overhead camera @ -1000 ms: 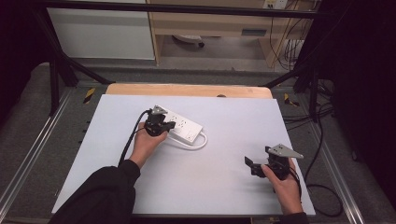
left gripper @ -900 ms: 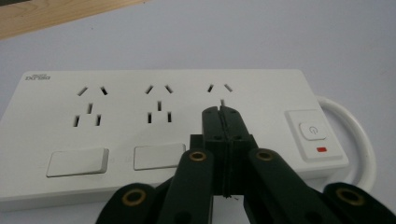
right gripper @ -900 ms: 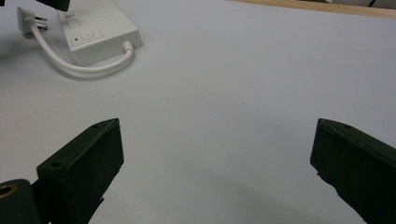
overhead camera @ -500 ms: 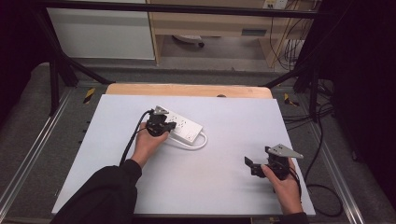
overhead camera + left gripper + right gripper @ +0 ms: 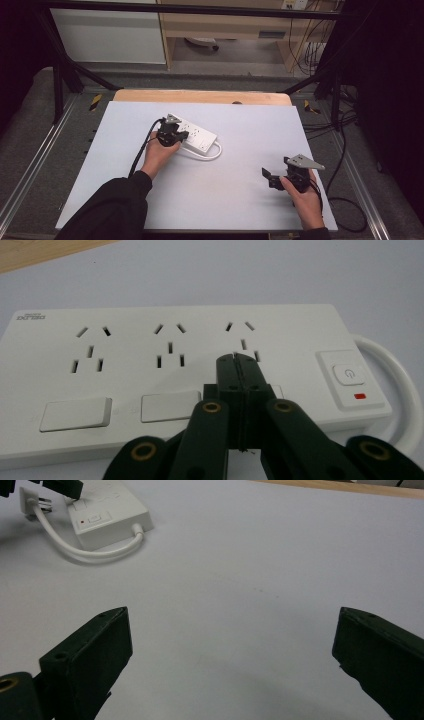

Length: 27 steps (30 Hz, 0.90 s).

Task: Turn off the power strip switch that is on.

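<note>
In the high view your left gripper [image 5: 181,135] is covering part of the strip [image 5: 197,138] lying mid-table, in the left gripper view its clenched jaws are hiding a socket on this rigid, smooth, probably light body best taken across its sides, and in the right gripper view your released jaws are waiting well apart from it.

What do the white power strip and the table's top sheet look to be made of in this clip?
The white rectangular power strip looks like moulded plastic with a smooth, slightly glossy finish: crisp socket slots and a soft sheen around its switch. Its white cable seems rubbery or vinyl, bending in a loop. The pale grey table sheet looks matte, possibly laminate or board; the strip at its far edge shows wood grain.
</note>
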{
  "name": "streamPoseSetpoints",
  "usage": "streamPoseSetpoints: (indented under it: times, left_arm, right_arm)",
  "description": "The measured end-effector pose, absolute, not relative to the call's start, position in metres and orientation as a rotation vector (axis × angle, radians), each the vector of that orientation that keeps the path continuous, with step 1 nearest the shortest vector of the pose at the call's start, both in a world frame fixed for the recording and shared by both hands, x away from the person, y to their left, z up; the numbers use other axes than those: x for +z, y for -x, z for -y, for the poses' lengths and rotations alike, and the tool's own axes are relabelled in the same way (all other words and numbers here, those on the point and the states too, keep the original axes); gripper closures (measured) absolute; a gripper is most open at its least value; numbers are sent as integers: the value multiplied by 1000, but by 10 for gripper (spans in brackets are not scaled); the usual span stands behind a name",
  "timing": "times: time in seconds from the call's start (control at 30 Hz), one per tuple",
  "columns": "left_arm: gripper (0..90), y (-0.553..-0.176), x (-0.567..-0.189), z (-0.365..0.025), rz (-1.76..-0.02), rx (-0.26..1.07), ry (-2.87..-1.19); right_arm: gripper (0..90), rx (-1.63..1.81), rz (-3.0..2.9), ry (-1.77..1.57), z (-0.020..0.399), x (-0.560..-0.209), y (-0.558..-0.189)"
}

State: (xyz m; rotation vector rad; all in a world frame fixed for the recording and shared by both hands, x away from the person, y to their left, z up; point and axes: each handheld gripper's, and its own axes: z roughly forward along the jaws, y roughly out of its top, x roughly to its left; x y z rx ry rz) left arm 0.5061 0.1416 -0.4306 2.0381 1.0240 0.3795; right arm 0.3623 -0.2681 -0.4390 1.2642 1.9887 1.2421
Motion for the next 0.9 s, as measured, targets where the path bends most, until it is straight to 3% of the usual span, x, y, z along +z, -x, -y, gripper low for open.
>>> streamPoseSetpoints:
  times: [0.9]
  left_arm:
    - [900,-505,-434,-141,-1017,398,-2043]
  right_arm:
    - [32,1245,-1990,-1269,268,-439,-362]
